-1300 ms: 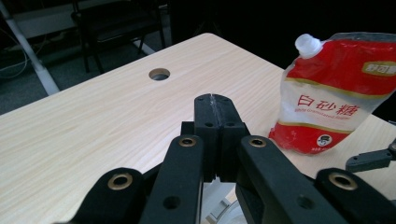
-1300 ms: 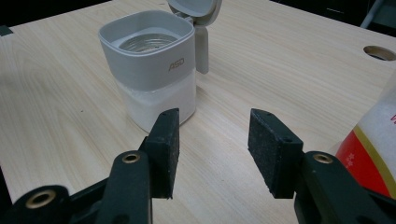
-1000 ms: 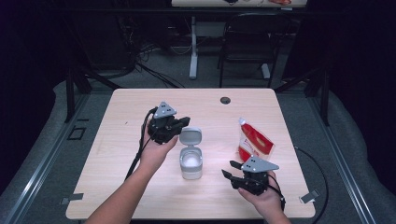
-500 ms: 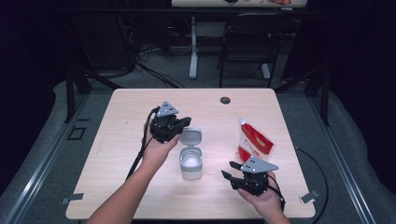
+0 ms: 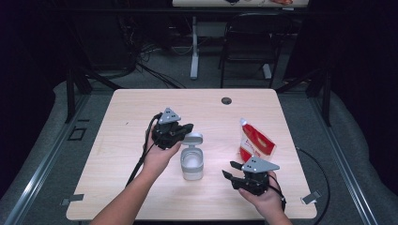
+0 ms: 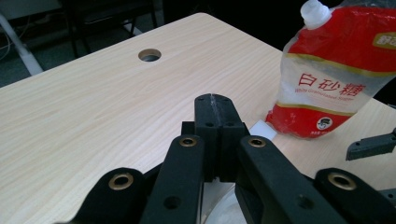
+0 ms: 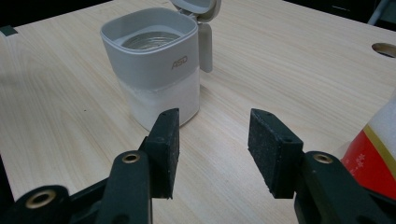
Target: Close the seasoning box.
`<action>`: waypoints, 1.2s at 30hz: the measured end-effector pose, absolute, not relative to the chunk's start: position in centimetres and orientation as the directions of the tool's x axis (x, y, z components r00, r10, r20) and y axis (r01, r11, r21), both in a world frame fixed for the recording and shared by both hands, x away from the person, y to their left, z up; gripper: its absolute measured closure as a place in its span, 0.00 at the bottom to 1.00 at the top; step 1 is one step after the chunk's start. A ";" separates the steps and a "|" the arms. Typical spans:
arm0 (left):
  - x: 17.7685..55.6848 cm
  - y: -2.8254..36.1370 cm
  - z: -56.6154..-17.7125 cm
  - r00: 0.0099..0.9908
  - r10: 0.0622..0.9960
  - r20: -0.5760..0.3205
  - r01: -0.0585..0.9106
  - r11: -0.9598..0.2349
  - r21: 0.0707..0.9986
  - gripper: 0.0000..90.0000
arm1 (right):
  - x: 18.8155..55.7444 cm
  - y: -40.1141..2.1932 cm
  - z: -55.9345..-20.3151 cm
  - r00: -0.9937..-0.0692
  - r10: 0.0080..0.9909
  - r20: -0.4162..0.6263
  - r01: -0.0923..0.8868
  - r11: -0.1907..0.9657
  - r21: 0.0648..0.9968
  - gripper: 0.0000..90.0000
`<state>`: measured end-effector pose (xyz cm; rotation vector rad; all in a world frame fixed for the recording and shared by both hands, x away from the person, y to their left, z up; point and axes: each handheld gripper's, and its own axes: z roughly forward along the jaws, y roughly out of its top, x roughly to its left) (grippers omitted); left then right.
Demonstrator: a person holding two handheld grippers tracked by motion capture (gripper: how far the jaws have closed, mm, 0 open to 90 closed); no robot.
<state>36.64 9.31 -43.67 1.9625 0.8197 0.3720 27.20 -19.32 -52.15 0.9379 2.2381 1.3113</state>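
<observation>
Dark floor and tangled cables surround a pale wooden tabletop, with a black chair standing beyond its far edge and a round cable hole near that edge.

On the person's right side of the tabletop lies a red and white sugar pouch with a white screw cap; in the left gripper view it leans up at the right, printed with Chinese characters.

Near the middle stands a grey and white container, its flip lid swung open toward the far side. The right gripper view shows the letters ASD on its grey upper part, a white lower part, and the lid standing up behind it.

The left gripper sits just beside the open lid, on the container's far left, held above the tabletop. Its fingers are pressed flat together with nothing between them, and the container's rim shows just beneath them at the bottom of that view.

The right gripper rests low near the front edge, to the right of the container and apart from it. Its fingers stand well apart with bare wood between them, pointing toward the container, which stands a little beyond the left finger.
</observation>
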 end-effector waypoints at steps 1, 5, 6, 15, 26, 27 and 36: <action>36.4 9.3 -43.7 0.735 0.674 -0.075 0.392 -0.332 0.858 1.00 | 27.2 -19.3 -52.1 -0.703 0.711 0.009 0.353 0.339 0.872 0.60; 35.6 9.4 -43.9 0.744 0.663 -0.076 0.383 -0.330 0.863 1.00 | 27.1 -19.4 -52.1 -0.702 0.712 0.010 0.353 0.336 0.873 0.60; 35.5 9.4 -43.9 0.747 0.661 -0.076 0.380 -0.330 0.864 1.00 | 27.1 -19.4 -52.1 -0.701 0.713 0.010 0.354 0.335 0.873 0.60; 34.6 10.1 -43.3 0.755 0.652 -0.077 0.369 -0.324 0.871 1.00 | 27.2 -19.4 -52.1 -0.699 0.715 0.007 0.356 0.339 0.870 0.60; 33.3 11.0 -43.2 0.755 0.651 -0.077 0.365 -0.319 0.875 1.00 | 27.1 -19.7 -52.1 -0.692 0.721 0.003 0.358 0.340 0.870 0.60; 33.2 11.2 -43.2 0.755 0.651 -0.077 0.365 -0.319 0.875 1.00 | 27.1 -19.7 -52.1 -0.693 0.721 0.004 0.358 0.339 0.870 0.60; 31.8 12.5 -43.8 0.756 0.651 -0.072 0.359 -0.321 0.876 1.00 | 27.1 -19.6 -52.2 -0.692 0.722 0.002 0.356 0.339 0.871 0.60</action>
